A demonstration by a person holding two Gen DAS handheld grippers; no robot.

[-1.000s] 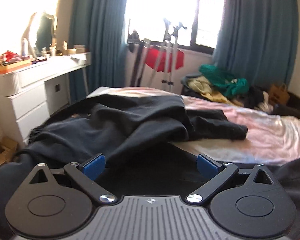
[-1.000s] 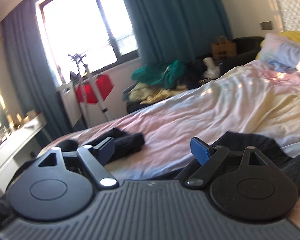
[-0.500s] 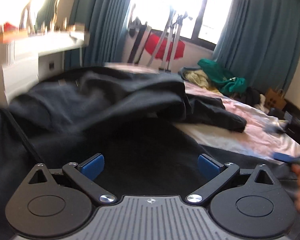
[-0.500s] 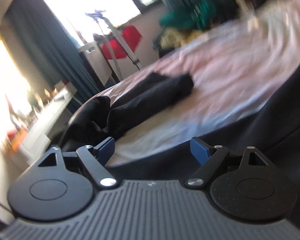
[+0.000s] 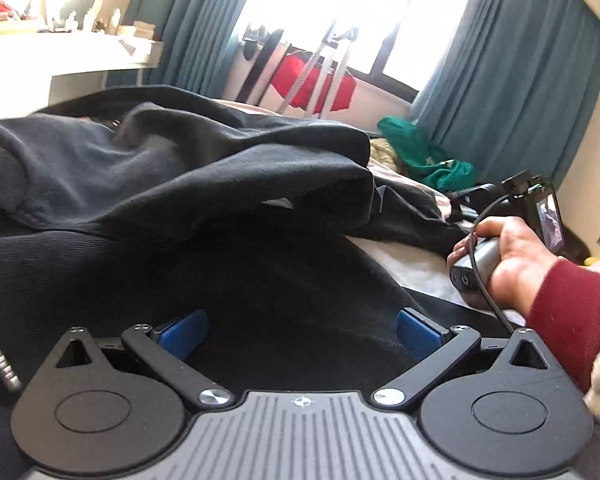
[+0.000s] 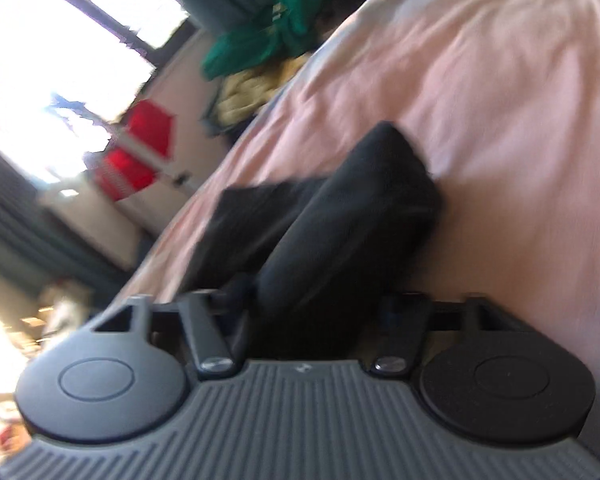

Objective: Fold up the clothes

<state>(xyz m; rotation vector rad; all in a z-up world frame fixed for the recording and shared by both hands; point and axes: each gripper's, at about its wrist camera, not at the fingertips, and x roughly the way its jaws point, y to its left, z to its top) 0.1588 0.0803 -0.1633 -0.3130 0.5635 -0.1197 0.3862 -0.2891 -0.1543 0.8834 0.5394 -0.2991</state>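
Observation:
A black garment (image 5: 172,184) lies rumpled across the bed, its near part spread flat under my left gripper (image 5: 300,332). That gripper is open, blue pads wide apart and nothing pinched between them. In the blurred, rolled right wrist view, the garment's black sleeve (image 6: 360,208) stretches over the pink sheet (image 6: 500,100) and runs back between the jaws of my right gripper (image 6: 316,312). Those jaws are closing, and the fingers hug the sleeve on both sides. A hand (image 5: 512,256) in a dark red sleeve holds the right gripper's handle at the right of the left wrist view.
A white dressing table (image 5: 80,64) with small items stands at the left. A rack with red cloth (image 5: 312,80) stands under the window between teal curtains. Green and yellow clothes (image 5: 420,156) are piled beyond the bed. Bare sheet (image 5: 412,264) shows right of the garment.
My left gripper has sunk closer to the black garment. My right gripper rolled, swept over to the sleeve and narrowed its jaws around it. The hand holding it came into the left wrist view.

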